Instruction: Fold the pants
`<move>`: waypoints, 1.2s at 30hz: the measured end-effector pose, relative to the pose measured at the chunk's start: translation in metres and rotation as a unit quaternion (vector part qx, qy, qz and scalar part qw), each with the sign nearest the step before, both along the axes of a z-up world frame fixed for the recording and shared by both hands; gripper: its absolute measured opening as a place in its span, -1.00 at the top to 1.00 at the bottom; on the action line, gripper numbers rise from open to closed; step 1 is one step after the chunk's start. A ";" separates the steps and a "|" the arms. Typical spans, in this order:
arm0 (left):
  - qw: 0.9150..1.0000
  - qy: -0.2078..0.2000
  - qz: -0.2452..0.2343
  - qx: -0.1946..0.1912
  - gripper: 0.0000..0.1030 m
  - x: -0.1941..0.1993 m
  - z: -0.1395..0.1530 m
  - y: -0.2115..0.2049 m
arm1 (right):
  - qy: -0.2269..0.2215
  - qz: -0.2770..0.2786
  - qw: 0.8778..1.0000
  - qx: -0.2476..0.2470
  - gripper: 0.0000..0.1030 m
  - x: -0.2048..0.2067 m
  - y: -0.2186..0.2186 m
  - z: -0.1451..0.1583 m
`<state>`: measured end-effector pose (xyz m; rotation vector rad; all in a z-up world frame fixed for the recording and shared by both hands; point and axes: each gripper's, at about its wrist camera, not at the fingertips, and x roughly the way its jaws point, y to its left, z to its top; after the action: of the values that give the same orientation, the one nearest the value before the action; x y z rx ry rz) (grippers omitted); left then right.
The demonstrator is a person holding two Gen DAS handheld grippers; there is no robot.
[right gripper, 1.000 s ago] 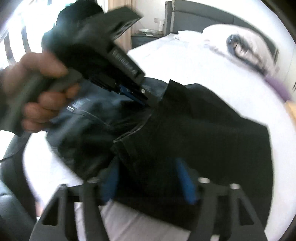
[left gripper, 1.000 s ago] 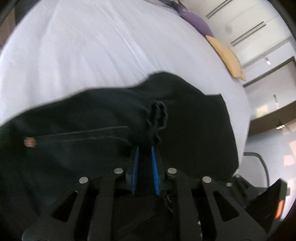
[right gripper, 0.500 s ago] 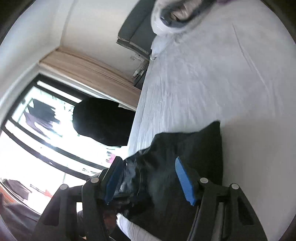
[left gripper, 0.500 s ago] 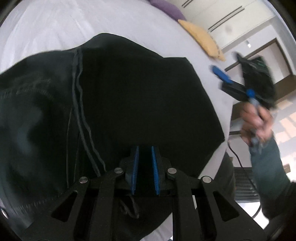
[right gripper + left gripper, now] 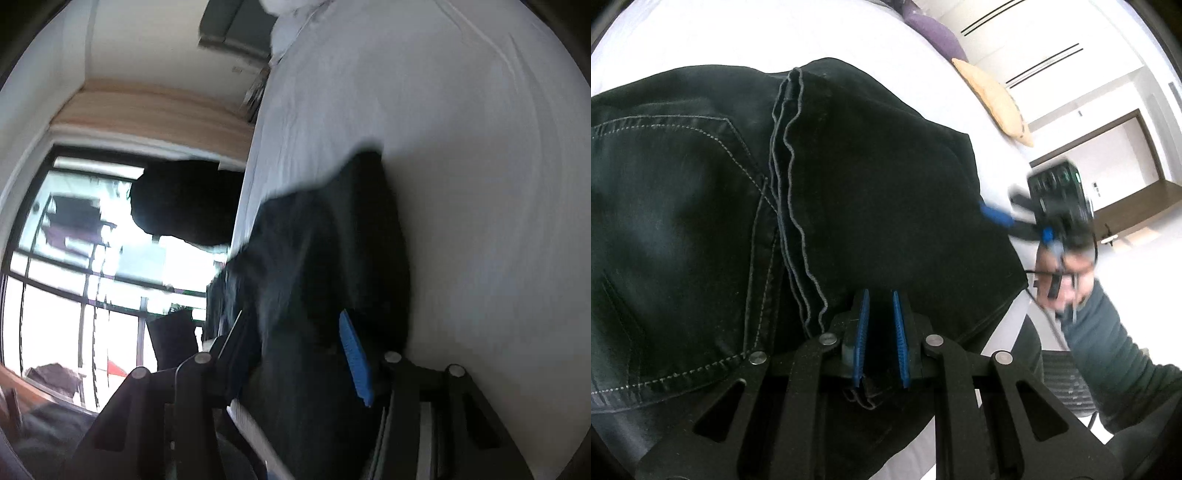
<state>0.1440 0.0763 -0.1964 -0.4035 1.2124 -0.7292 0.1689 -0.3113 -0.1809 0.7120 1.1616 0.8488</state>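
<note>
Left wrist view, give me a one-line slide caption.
Left gripper shut on folded black denim pants on a white bed, right gripper at the far edge.

One pair of black denim pants (image 5: 849,206) lies on one white-sheeted bed (image 5: 738,33). Two pillows sit toward one o'clock: one purple pillow (image 5: 936,35) and one yellow pillow (image 5: 995,101). Two black grippers with blue pads: left gripper (image 5: 881,332), right gripper (image 5: 1015,221).

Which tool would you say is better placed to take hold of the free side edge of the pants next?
The right tool, probably: its jaws are closing around the pants edge at the bed's side, while the left tool is shut on another fold.
</note>
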 end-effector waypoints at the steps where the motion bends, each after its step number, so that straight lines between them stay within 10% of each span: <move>1: 1.000 -0.001 0.002 -0.004 0.74 -0.001 -0.003 0.003 | 0.003 0.012 1.000 -0.004 0.00 -0.015 0.002 -0.001; 10: 0.996 -0.066 0.052 0.026 0.66 -0.050 0.021 0.028 | -0.016 0.012 0.999 -0.039 -0.26 -0.106 0.005 0.026; 12: 0.994 -0.079 0.077 0.016 -0.06 -0.068 0.035 0.046 | -0.033 0.000 0.999 -0.024 -0.26 -0.116 0.015 0.033; 13: 0.991 -0.083 0.105 0.002 -0.80 -0.079 0.041 0.061 | -0.043 -0.011 0.999 -0.011 -0.26 -0.118 0.018 0.037; 14: 0.985 -0.092 0.144 -0.020 -0.97 -0.094 0.046 0.078 | -0.056 -0.023 0.998 0.006 -0.26 -0.118 0.021 0.043; 19: 0.963 -0.061 0.249 -0.078 -0.97 -0.140 0.048 0.154 | -0.067 -0.067 0.994 0.059 -0.26 -0.089 0.050 0.047; 25: 0.907 -0.001 0.400 -0.133 -0.96 -0.180 0.019 0.237 | -0.039 -0.077 0.994 0.075 -0.26 -0.054 0.101 0.039; 36: 0.884 0.006 0.437 -0.165 -0.75 -0.165 -0.012 0.277 | -0.032 -0.080 0.992 0.097 -0.26 -0.059 0.110 0.035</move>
<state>-0.0209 0.3530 -0.2085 -1.1484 0.7770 -0.1312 0.1097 -0.2009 -0.1455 0.9180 0.9599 0.8500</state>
